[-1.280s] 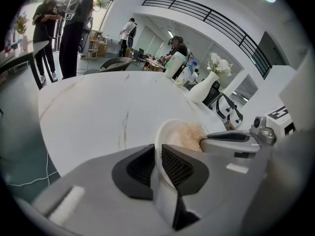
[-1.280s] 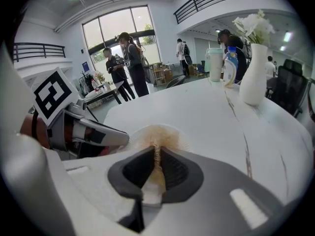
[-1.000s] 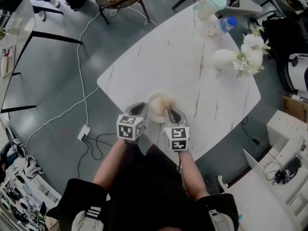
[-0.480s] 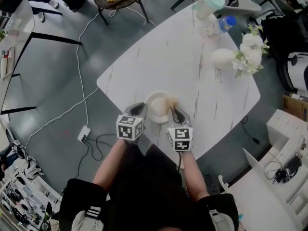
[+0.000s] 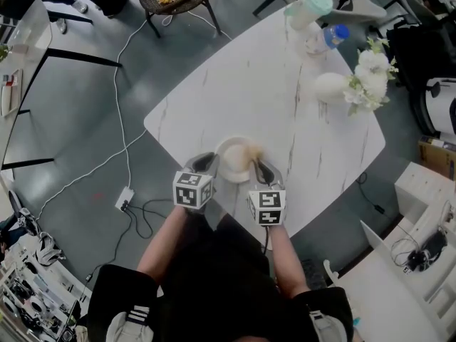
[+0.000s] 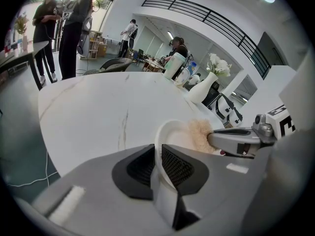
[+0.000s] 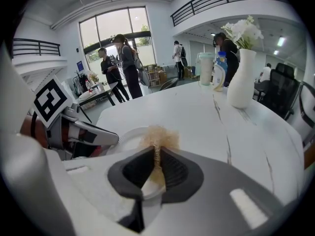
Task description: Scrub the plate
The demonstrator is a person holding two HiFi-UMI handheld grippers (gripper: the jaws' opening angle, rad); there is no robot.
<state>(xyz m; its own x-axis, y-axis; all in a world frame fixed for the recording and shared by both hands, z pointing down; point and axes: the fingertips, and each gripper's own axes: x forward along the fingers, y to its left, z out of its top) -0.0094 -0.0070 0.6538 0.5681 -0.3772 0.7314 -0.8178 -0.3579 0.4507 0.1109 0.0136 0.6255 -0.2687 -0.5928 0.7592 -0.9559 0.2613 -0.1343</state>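
Observation:
A small white plate (image 5: 231, 159) is held near the front edge of the white marble table (image 5: 285, 98). My left gripper (image 5: 209, 164) is shut on the plate's left rim; in the left gripper view the plate (image 6: 173, 134) stands on edge between the pads. My right gripper (image 5: 257, 168) is shut on a tan fibrous scrubber (image 5: 254, 150), which presses on the plate's right side. In the right gripper view the scrubber (image 7: 158, 138) sticks out beyond the pads over the plate (image 7: 129, 137).
At the table's far side stand a white vase with white flowers (image 5: 356, 84), a water bottle (image 5: 332, 35) and a pale green-lidded jug (image 5: 308, 9). A cable and power strip (image 5: 124, 197) lie on the grey floor at left. People stand in the background.
The scrubber has shifted from the plate's middle toward its right side, and the right gripper moved slightly right with it. The left gripper still holds the plate.

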